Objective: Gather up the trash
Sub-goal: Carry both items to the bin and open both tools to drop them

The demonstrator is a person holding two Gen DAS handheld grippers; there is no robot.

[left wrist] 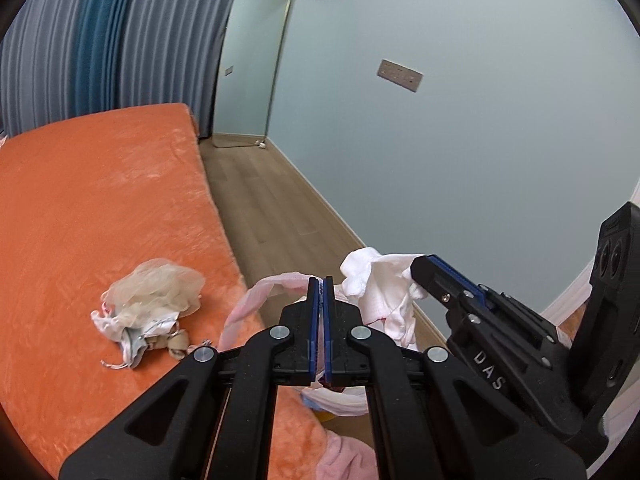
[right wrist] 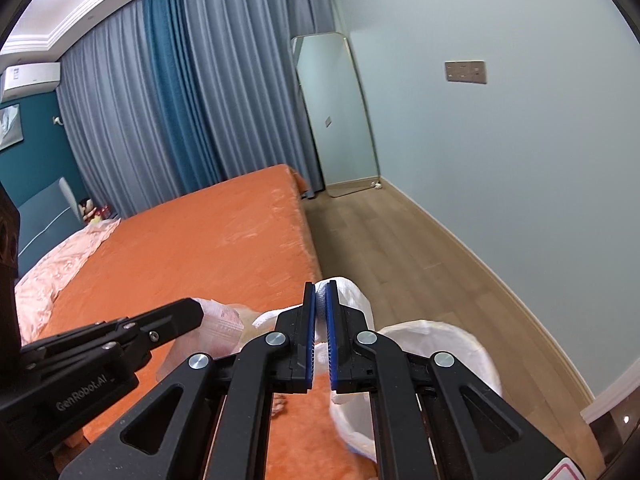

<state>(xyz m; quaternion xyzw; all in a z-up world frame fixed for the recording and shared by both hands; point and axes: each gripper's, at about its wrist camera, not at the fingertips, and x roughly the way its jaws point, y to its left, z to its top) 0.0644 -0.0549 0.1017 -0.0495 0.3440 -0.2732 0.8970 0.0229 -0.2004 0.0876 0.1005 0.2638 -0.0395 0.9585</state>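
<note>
Both grippers hold one thin white-pink plastic bag above the near corner of the orange bed. My left gripper is shut on a pinkish strip of the bag's rim. My right gripper is shut on the white rim, and the film bunches between its pads. Each gripper appears in the other's view: the right one from the right, the left one from the left. A pile of crumpled trash, mesh and wrappers, lies on the bed to the left of the bag.
A wooden floor strip runs between the bed and the pale wall. A tall mirror leans in the far corner beside grey-blue curtains. A pink quilt covers the bed's far left side.
</note>
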